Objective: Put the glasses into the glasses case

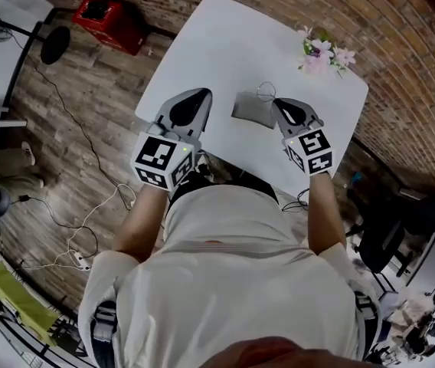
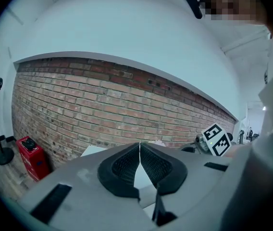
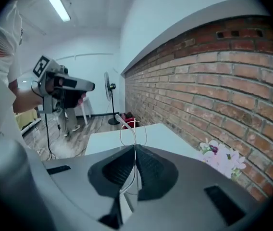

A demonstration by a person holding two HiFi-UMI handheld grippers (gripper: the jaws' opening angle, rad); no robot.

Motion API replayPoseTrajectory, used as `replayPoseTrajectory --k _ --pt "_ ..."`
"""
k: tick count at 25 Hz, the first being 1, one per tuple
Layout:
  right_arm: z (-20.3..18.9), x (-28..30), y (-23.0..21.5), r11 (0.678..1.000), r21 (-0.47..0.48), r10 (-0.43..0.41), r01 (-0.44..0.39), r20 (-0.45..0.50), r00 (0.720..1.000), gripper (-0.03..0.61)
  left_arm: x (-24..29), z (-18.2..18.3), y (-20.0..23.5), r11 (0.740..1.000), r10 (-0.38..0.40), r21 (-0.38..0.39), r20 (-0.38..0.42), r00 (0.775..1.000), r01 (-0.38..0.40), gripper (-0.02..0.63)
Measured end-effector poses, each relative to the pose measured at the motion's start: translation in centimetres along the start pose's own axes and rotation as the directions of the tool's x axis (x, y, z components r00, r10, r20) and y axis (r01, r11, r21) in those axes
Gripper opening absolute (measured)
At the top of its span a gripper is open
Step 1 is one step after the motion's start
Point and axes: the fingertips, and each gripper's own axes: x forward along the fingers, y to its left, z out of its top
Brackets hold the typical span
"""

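Glasses [image 3: 134, 129] sit pinched in the right gripper [image 3: 134, 149]. Its jaws are closed on the thin wire frame, as its own view shows plainly. From the pads the rims rise upright as two pale loops, and one temple slants up and away to the left. The long axis runs on from the jaw line, pointing out past the tips. In the head view the same frame is only a faint wire curl, just over the far right corner of the case [image 1: 252, 110].

Only the head view shows the case. It is a flat grey piece lying on the white table [image 1: 225, 44], with the right gripper's tips just beside its right end. I cannot tell whether it is open.

Left of the case hangs the left gripper [image 2: 140, 146]. Its jaws are together with nothing between the pads, and only a sliver of white table shows below them. In its view the right gripper's marker cube [image 2: 217, 138] stands off to the right.

Beyond the case, near the far right edge of the table, lies a small bunch of pink flowers [image 1: 323, 52], well apart from both claws. The right gripper view shows them too. A brick wall [image 2: 103, 100] runs behind. Far left of the case, on the wood floor, are a red box [image 1: 112, 21] and a standing fan [image 1: 53, 43]. Nothing lies between the glasses and the case.
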Motion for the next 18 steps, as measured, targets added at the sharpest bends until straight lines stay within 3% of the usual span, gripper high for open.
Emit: replayPoseTrajectory --k 7,18 --pt "-6.5 5.7 1.5 0.989 -0.093 0.089 -0.114 -0.237 0.967 0.063 0.0 -1.5 0.5 0.998 0.055 -0.029 -0.023 0.998 -0.056 0.018" --pt "-15.6 11.4 2.8 0.955 -0.169 0.124 -0.242 -0.516 0.847 0.063 -0.2 -2.8 1.5 0.991 0.116 -0.059 -0.046 0.992 -0.119 0.018"
